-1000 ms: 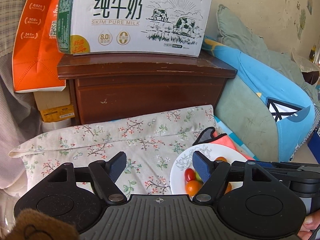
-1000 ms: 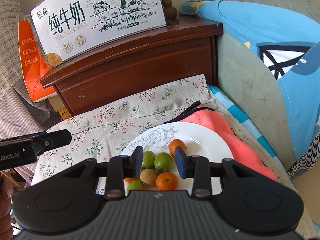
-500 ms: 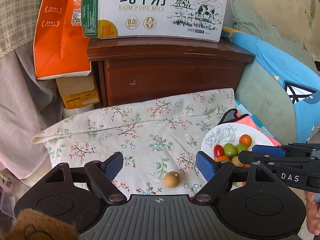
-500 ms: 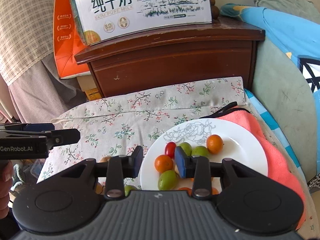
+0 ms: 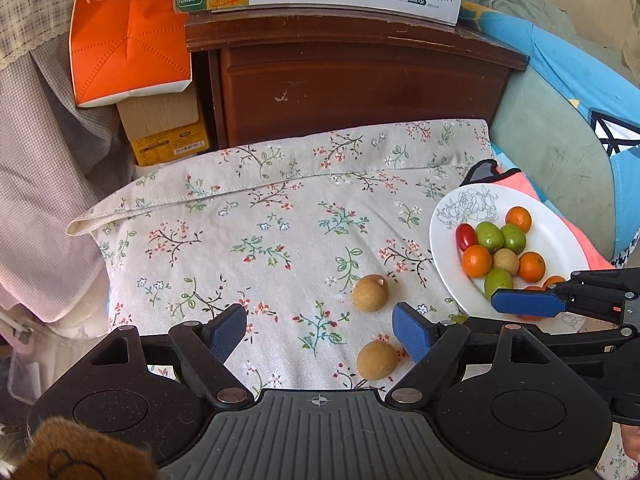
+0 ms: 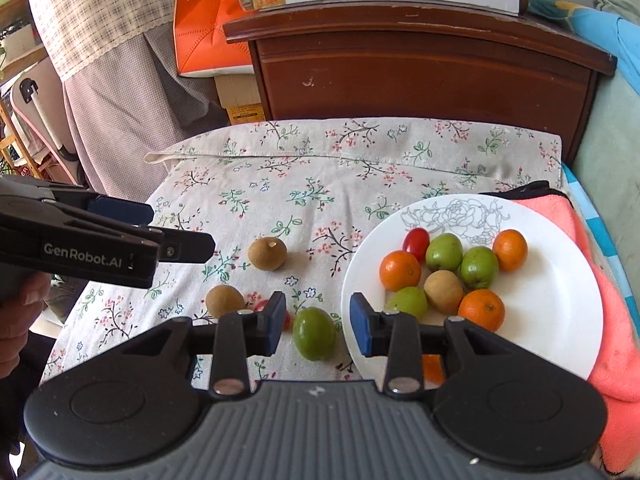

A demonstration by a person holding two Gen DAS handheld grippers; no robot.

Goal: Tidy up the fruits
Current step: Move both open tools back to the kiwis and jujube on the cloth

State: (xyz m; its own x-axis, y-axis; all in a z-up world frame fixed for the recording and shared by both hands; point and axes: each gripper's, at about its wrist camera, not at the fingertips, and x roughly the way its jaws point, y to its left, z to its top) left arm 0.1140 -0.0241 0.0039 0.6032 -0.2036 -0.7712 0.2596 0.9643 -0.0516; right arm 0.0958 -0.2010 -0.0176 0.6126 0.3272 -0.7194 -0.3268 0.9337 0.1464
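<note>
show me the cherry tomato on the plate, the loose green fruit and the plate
cherry tomato (image 6: 416, 241), right wrist view, middle of its skin
loose green fruit (image 6: 314, 338), right wrist view, its centre
plate (image 6: 560, 316), right wrist view, bare white inner surface

Right hand-held gripper (image 6: 317, 324) open over loose oval green fruit (image 6: 314, 333); round white china plate (image 6: 560, 312) beside, holding fruits.

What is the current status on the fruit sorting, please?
Left tongs open, empty; right tongs open, empty. Plate holds most fruit; two brown fruits and green fruit loose on cloth. Nothing obstructing.
</note>
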